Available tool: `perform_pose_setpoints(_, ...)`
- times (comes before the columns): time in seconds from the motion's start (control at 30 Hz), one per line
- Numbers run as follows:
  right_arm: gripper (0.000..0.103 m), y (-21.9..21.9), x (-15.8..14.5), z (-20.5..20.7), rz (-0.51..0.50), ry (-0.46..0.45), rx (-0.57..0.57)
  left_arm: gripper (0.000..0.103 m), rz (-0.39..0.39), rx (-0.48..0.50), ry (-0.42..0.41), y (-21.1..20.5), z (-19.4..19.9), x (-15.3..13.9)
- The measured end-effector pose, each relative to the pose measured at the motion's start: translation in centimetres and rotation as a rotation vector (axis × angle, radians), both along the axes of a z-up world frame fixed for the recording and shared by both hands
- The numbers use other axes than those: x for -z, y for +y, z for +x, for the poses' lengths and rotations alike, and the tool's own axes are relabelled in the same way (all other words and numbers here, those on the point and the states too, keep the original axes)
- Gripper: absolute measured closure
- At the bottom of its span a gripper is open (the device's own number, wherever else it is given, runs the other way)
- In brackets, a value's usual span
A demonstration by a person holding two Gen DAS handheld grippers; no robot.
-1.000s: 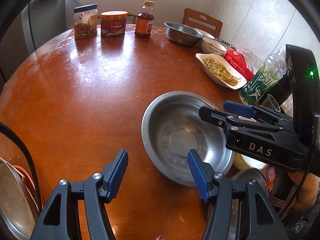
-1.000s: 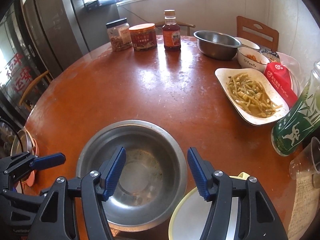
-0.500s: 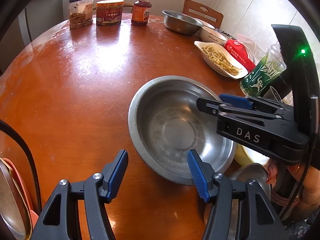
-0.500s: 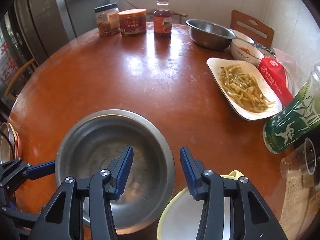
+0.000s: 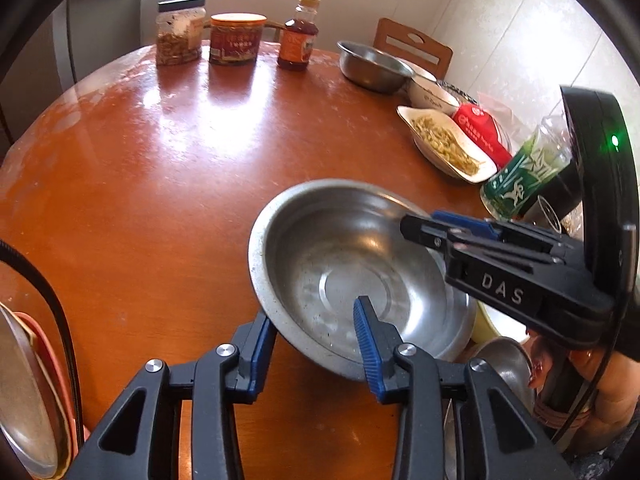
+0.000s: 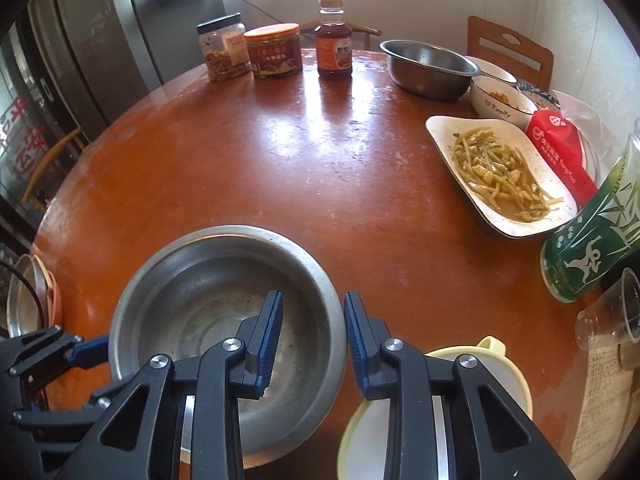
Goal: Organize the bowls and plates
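Note:
A large empty steel bowl sits on the round brown table near its front edge. My left gripper straddles the bowl's near-left rim, one blue pad outside and one inside. Its jaws are closing, with a gap still showing around the thin wall. My right gripper straddles the right rim of the same bowl, left pad inside, right pad just outside. Its jaws are closing too. Each gripper shows in the other's view: the right gripper and the left gripper.
A yellow-rimmed white dish lies right of the bowl. A stack of plates stands at the left edge. Farther off are a bean plate, green bottle, plastic cup, second steel bowl, white bowl and jars.
Both pairs of jaws have narrowed. The left gripper now has the bowl's rim between its fingers instead of beside them. The right gripper still straddles the right rim.

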State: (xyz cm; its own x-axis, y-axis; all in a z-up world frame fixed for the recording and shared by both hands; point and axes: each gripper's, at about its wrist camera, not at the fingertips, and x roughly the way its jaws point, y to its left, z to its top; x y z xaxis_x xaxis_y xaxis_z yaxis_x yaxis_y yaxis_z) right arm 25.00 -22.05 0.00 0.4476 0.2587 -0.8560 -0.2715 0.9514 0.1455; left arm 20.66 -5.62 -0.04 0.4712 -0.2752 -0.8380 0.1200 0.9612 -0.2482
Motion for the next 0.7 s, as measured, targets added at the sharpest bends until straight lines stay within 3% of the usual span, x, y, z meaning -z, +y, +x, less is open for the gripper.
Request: perform_pose_setpoints(0.7,0.07,5.3,-5.1,-4.8,0.093,-0.105,-0.081,0.064,0.016,-0.123,-0.137,6.2,-4.8,-4.6)
